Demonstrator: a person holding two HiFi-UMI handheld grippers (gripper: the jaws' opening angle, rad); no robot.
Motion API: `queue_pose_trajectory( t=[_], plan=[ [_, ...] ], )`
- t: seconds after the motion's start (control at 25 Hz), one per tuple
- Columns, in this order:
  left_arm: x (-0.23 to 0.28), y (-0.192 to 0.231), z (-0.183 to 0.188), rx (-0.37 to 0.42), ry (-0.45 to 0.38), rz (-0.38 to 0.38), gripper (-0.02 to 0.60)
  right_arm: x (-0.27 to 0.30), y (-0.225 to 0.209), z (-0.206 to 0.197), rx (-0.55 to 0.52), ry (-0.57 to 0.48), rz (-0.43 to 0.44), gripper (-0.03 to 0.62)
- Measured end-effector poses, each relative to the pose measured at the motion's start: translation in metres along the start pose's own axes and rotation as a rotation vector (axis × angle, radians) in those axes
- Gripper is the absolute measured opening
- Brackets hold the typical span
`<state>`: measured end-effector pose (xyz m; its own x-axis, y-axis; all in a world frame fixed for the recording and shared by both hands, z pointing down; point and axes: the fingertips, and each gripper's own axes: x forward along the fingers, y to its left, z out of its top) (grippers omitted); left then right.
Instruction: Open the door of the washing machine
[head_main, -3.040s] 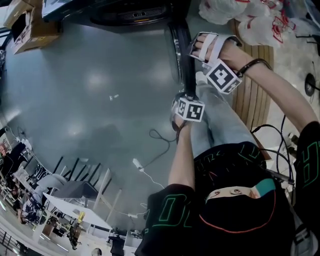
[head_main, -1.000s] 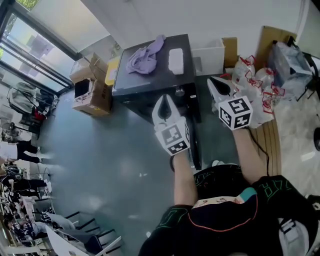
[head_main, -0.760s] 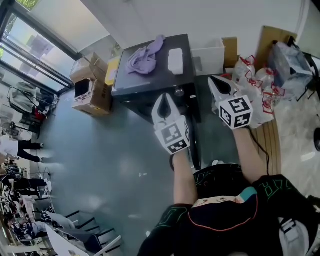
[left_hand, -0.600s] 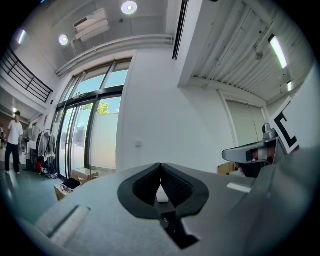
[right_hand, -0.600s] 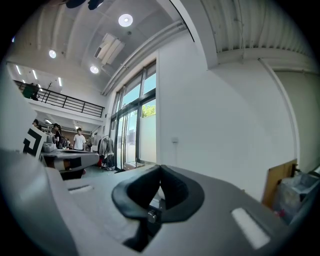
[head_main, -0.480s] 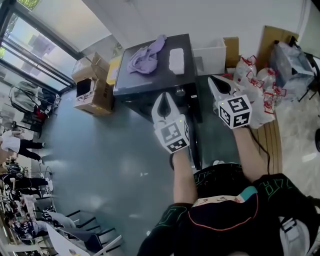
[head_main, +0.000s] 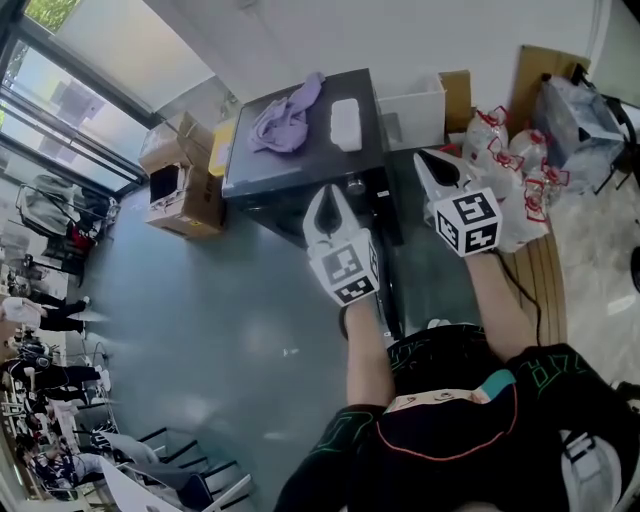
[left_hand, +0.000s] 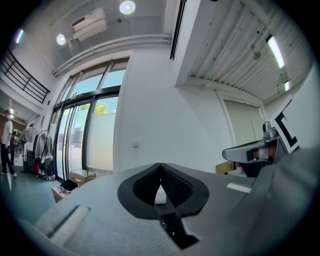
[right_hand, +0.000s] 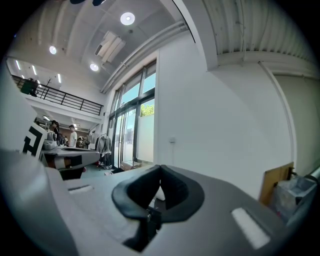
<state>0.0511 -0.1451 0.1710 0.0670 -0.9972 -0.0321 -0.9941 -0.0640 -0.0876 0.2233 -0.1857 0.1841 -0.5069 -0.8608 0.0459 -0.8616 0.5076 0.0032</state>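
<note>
Washing machine (head_main: 300, 172): dark grey box at 12 o'clock in the head view, against the white wall.
Door (head_main: 389, 268): a dark panel seen edge-on, apparently swung out from the machine's front right corner toward 6 o'clock.
On top: purple cloth (head_main: 285, 120) at 11 o'clock of the lid, white flat item (head_main: 345, 123) at 1 o'clock.
Left gripper (head_main: 328, 197): jaws closed together, nothing between them, held level in front of the machine and just left of the door.
Right gripper (head_main: 432, 168): jaws closed, empty, at 3 o'clock of the left one.
Surroundings: white bin (head_main: 412, 105) and plastic bags (head_main: 510, 160) at 2 o'clock, cardboard boxes (head_main: 180, 185) at 10 o'clock.
</note>
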Motion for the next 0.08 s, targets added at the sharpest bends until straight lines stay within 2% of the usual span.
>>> queue_pose_trajectory(
  t=[0.08],
  plan=[
    [0.0028,-0.0009,0.0012,0.001,-0.003,0.000,0.011,0.0012,-0.0025,0.0017,-0.003,-0.004,-0.001,0.003]
  ],
)
